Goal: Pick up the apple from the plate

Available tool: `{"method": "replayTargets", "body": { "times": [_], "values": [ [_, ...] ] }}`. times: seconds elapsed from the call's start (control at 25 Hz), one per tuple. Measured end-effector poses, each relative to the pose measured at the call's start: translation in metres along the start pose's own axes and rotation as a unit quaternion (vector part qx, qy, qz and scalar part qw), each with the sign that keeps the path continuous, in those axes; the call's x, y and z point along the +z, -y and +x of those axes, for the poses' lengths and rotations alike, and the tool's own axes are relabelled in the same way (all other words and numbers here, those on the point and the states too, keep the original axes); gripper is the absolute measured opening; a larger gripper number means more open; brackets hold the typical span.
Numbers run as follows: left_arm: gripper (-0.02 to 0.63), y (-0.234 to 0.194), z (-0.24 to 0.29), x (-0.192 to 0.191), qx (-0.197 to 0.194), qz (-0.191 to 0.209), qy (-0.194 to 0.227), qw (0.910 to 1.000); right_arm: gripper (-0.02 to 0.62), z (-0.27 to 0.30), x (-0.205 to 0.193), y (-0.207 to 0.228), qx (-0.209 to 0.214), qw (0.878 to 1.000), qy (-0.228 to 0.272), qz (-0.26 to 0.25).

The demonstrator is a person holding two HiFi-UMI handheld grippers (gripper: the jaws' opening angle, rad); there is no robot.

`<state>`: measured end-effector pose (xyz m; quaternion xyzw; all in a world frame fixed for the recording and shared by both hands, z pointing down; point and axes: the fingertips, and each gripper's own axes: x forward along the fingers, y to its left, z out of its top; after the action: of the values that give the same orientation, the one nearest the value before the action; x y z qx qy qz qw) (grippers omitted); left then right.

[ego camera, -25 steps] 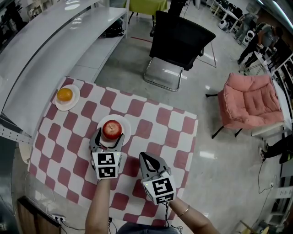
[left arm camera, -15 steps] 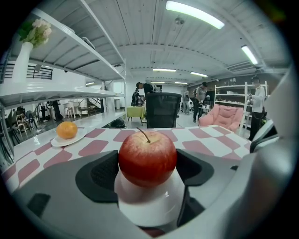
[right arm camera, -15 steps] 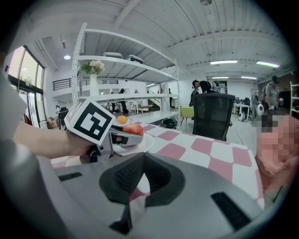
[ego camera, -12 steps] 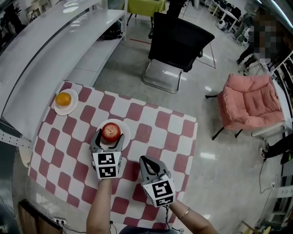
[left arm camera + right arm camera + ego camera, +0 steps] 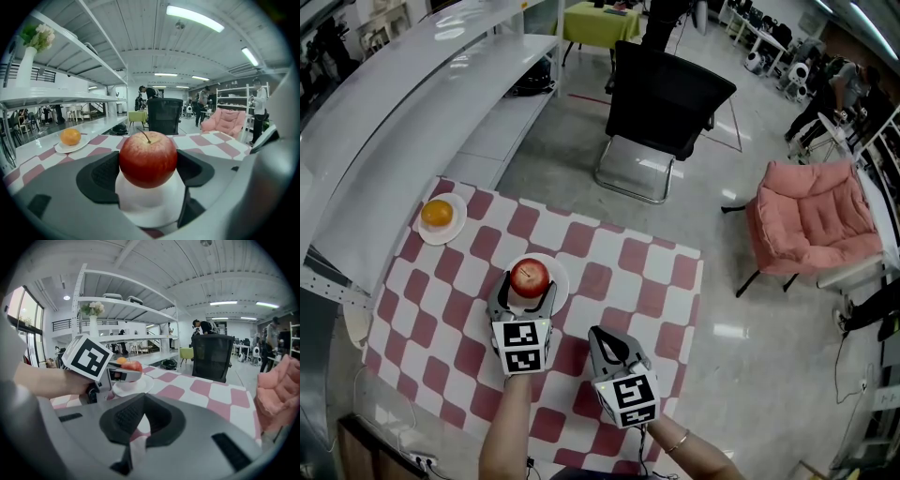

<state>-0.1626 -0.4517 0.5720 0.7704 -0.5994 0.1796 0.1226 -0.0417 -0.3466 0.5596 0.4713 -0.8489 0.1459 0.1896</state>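
A red apple [image 5: 530, 276] [image 5: 148, 159] sits over a white plate [image 5: 559, 281] [image 5: 150, 208] on the red-and-white checked table [image 5: 628, 272]. My left gripper [image 5: 526, 283] [image 5: 148, 165] reaches over the plate's near side, and its two dark pads press the apple's left and right flanks. It is shut on the apple. My right gripper [image 5: 605, 336] [image 5: 143, 405] hovers over the table to the right of the plate. Its jaws meet with nothing between them. In the right gripper view, the apple [image 5: 132, 365] and left gripper [image 5: 123, 375] show at the left.
An orange [image 5: 437, 213] [image 5: 70, 136] lies on a small plate at the table's far left corner. A white shelf unit [image 5: 394, 112] runs along the left. A black office chair [image 5: 670, 89] stands beyond the table, a pink armchair [image 5: 811, 216] to the right.
The left gripper's jaws have drawn in a little against the apple's sides. The right gripper has hardly moved.
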Motion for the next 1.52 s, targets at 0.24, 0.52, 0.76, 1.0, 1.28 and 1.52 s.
{"method": "replayTargets", "body": {
  "times": [0.24, 0.52, 0.76, 1.0, 1.28, 1.52],
  "values": [
    [0.370, -0.004, -0.018, 0.016, 0.007, -0.001, 0.015, 0.9999, 0.009, -0.011, 0.010, -0.006, 0.000, 1.000, 0.011, 0.000],
    [0.371, -0.001, -0.041, 0.030, 0.007, -0.003, 0.031, 0.9995, 0.009, -0.030, 0.020, -0.012, -0.004, 1.000, 0.027, 0.002],
    [0.371, 0.002, -0.065, 0.038, 0.007, 0.000, 0.044, 0.9990, 0.009, -0.046, 0.027, -0.016, -0.010, 0.999, 0.041, 0.004],
    [0.370, 0.005, -0.096, 0.045, 0.011, -0.001, 0.059, 0.9982, 0.009, -0.064, 0.034, -0.028, -0.007, 0.998, 0.056, 0.000],
    [0.371, 0.012, -0.137, 0.048, 0.011, 0.001, 0.072, 0.9973, 0.009, -0.087, 0.038, -0.043, -0.003, 0.998, 0.069, -0.003],
    [0.371, 0.020, -0.168, 0.045, 0.011, 0.007, 0.078, 0.9969, 0.009, -0.106, 0.040, -0.056, 0.001, 0.997, 0.079, -0.007]
  ]
}}
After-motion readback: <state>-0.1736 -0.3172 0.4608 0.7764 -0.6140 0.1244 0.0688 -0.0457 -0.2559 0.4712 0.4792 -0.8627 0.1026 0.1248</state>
